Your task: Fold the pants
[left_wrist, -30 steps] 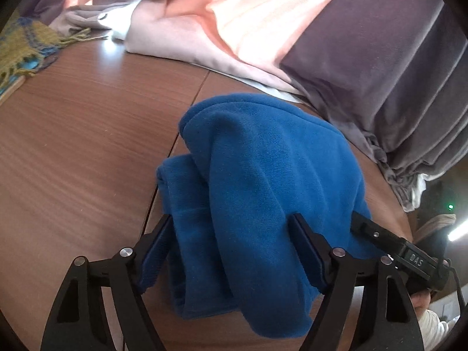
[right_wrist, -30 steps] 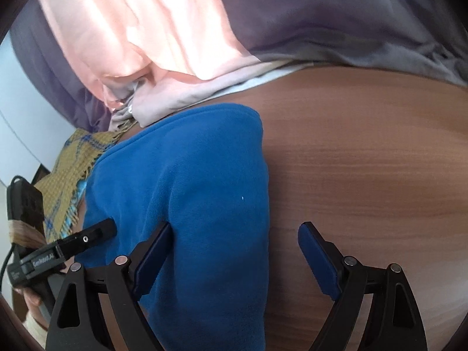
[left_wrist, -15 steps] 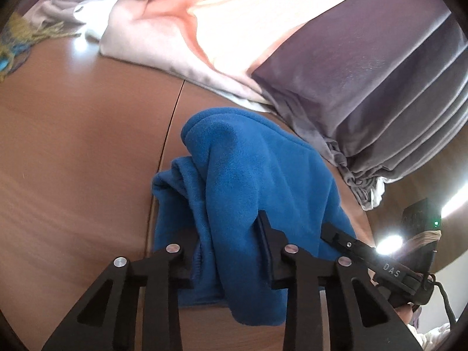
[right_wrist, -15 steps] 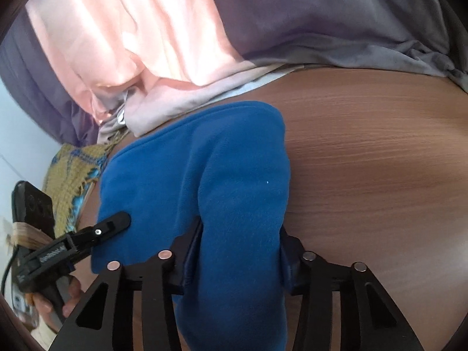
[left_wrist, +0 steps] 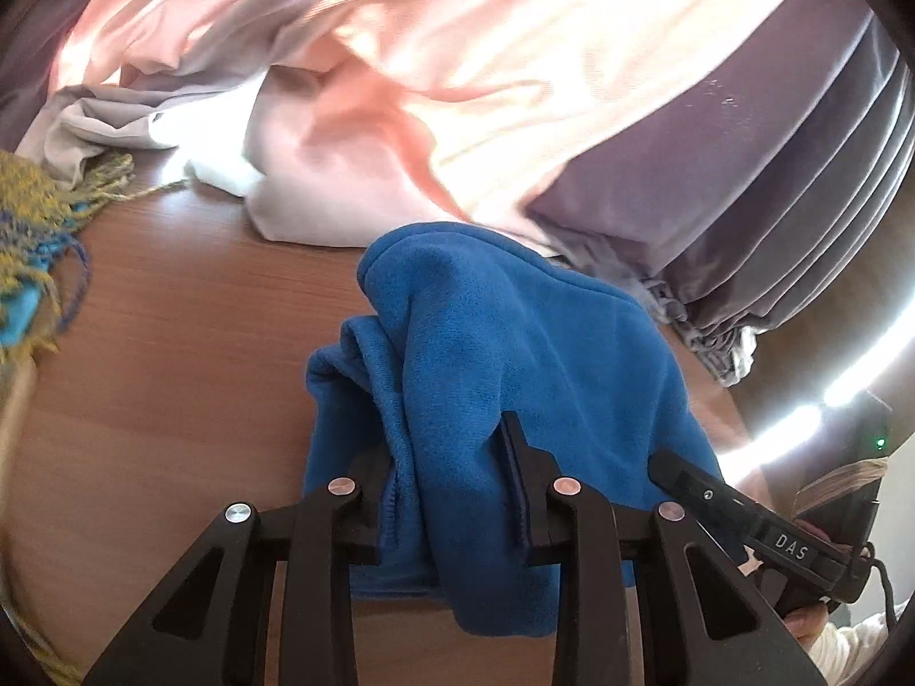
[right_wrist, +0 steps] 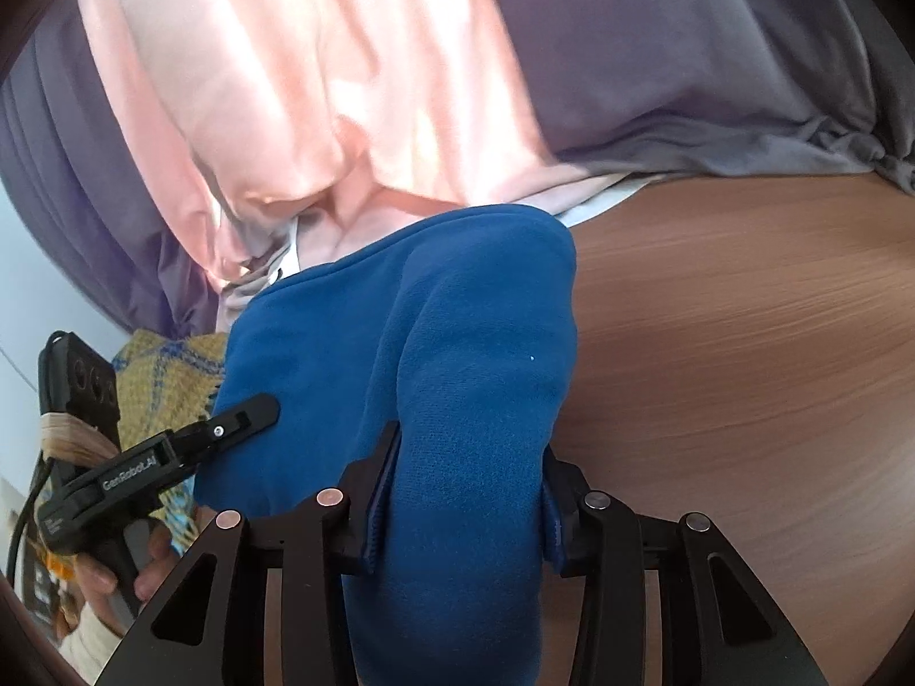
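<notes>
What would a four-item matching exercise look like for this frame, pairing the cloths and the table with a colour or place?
Things:
1. fleece pants
2. satin curtain
3. fringed woven cloth
4. wooden table

Descriptions:
A. yellow with blue threads, at the table's left edge
B. brown wood grain, under the cloths
C. blue, clamped by the left gripper and the right gripper
D. pale pink, hanging behind the table

Pairs: 1-C, 2-D, 3-A, 4-B
</notes>
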`<control>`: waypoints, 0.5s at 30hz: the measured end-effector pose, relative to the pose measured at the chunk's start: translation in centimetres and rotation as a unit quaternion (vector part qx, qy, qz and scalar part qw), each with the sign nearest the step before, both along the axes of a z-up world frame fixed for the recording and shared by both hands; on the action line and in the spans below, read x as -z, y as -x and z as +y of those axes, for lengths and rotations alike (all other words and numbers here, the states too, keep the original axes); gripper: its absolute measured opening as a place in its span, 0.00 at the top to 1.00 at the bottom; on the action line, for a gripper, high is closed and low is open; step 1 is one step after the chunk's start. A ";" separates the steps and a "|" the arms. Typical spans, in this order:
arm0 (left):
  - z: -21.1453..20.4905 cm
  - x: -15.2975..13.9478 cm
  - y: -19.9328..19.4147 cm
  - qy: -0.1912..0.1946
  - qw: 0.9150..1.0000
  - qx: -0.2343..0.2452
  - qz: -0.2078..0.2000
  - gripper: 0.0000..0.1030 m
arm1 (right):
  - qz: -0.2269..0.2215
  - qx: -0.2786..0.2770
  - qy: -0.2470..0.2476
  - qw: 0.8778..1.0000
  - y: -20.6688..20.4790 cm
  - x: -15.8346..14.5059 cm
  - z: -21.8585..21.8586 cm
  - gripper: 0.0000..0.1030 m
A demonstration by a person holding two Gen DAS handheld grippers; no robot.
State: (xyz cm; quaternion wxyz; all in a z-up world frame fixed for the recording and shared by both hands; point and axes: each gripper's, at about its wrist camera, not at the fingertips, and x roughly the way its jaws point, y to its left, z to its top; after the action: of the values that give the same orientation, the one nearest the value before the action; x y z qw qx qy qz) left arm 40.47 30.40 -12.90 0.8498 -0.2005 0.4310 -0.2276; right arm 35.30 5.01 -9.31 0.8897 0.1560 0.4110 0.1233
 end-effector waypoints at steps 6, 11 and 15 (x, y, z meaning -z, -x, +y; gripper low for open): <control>2.8 2.0 -1.7 -0.021 0.999 0.027 0.007 0.71 | 0.010 -0.010 0.026 1.000 -1.6 1.4 4.2 0.59; 3.1 3.0 -1.0 -0.053 0.997 0.051 -0.006 0.65 | 0.043 -0.006 0.031 0.999 -2.4 3.1 4.5 0.57; 3.3 3.0 0.4 -0.094 0.994 0.051 -0.023 0.56 | 0.043 -0.011 0.054 0.998 -1.9 3.4 4.6 0.52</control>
State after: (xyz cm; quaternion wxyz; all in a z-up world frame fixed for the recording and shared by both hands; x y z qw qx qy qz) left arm 40.05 33.65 -15.93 0.8620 -0.0925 0.4402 -0.2337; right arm 37.23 9.64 -12.68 0.8770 0.1087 0.4564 0.1037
